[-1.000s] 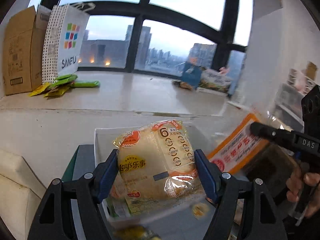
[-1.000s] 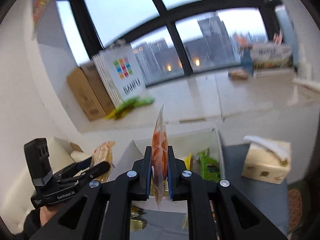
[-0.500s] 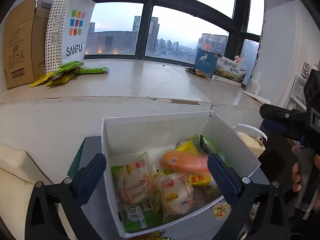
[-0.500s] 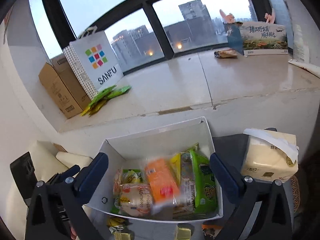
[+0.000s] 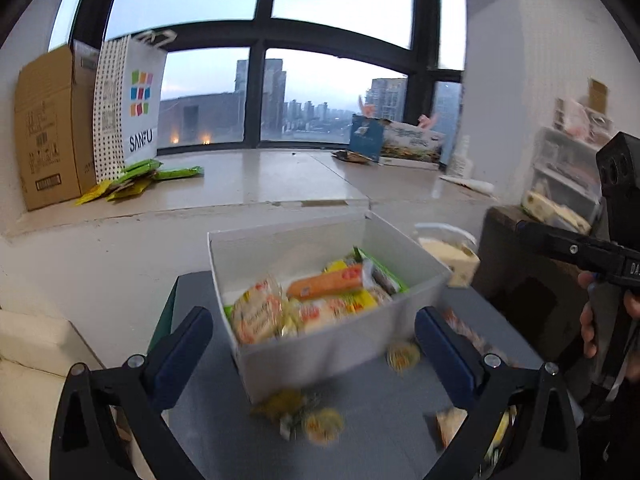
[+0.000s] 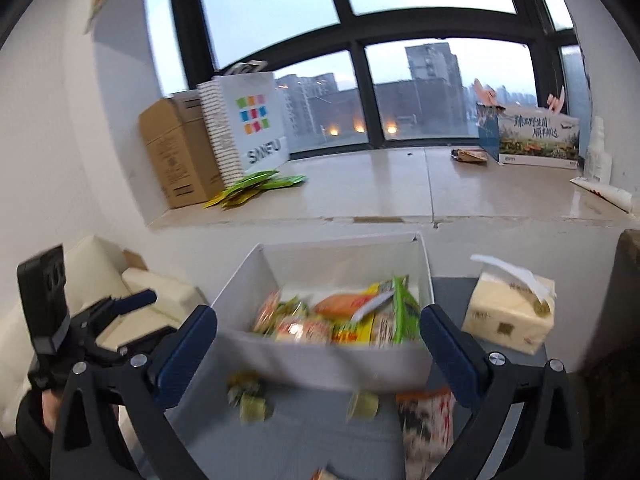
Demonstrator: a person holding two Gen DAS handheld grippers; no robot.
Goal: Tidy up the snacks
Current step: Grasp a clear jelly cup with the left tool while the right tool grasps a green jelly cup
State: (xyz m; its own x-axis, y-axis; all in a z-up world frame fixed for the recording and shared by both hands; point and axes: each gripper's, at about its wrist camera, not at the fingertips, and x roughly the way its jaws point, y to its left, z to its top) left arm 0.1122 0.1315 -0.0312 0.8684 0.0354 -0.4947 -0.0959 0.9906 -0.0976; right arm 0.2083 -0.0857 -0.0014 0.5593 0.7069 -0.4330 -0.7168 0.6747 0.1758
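A white box point(image 5: 340, 348) stands on a grey table top point(image 5: 368, 416) and holds several snack packs, with an orange pack point(image 5: 326, 283) on top. It also shows in the right wrist view point(image 6: 332, 362), orange pack point(image 6: 344, 303) inside. My left gripper point(image 5: 312, 344) is open and empty in front of the box. My right gripper point(image 6: 318, 340) is open and empty, also in front of it. Small yellow wrapped snacks point(image 5: 320, 424) lie loose on the table before the box, and a red-and-white pack point(image 6: 426, 420) lies at front right.
A tissue pack point(image 6: 510, 310) stands right of the box. Behind is a window ledge point(image 6: 360, 192) with a cardboard box point(image 6: 176, 152), a SANFU bag point(image 6: 248, 124), green packets point(image 6: 260, 184) and a printed carton point(image 6: 536, 136). A cream cushion point(image 6: 152, 292) lies left.
Both grippers opened and dropped their packs into the box: the left the Lay's pack, the right the orange pack. Both have since pulled back from the box.
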